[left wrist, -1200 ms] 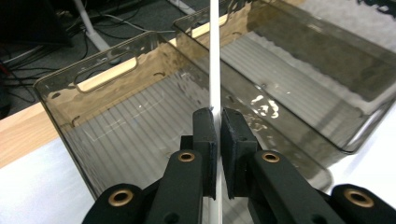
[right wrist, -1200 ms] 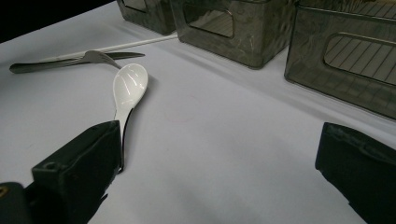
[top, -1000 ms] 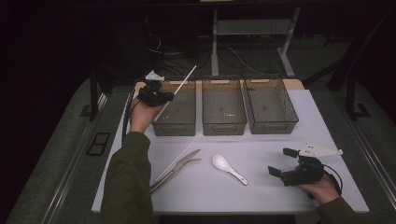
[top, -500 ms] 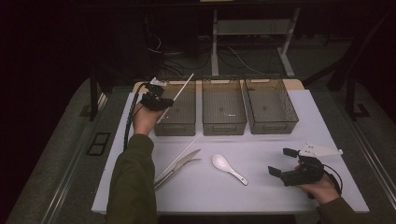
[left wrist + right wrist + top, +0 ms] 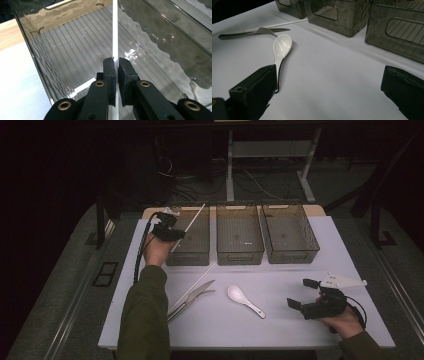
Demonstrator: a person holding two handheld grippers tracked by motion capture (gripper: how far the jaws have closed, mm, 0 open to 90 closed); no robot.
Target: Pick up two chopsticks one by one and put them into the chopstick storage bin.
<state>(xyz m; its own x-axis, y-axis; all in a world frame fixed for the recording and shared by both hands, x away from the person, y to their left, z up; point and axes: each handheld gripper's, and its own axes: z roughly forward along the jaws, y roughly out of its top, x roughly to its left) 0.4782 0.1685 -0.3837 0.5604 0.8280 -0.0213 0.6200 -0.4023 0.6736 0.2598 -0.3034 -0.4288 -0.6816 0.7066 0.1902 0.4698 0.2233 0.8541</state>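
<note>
My left gripper (image 5: 176, 235) hovers over the left smoked-plastic bin (image 5: 189, 258), shut on a thin white chopstick (image 5: 195, 216) that slants up and to the right. In the left gripper view the jaws (image 5: 116, 60) pinch the chopstick (image 5: 115, 30) above the bin's ribbed floor (image 5: 80, 47). My right gripper (image 5: 301, 293) rests near the table's front right, open and holding nothing. In the right gripper view its jaws (image 5: 329, 72) stand wide apart, with the white spoon (image 5: 281, 45) lying just ahead of the left jaw.
A middle bin (image 5: 240, 256) and a right bin (image 5: 290, 255) stand in a row with the left one. A second white chopstick (image 5: 197, 282), a knife and fork (image 5: 192, 297) and the spoon (image 5: 244, 300) lie on the white table (image 5: 280, 330).
My left hand has sunk toward the left bin with the chopstick still pinched. The right hand has stayed put.
</note>
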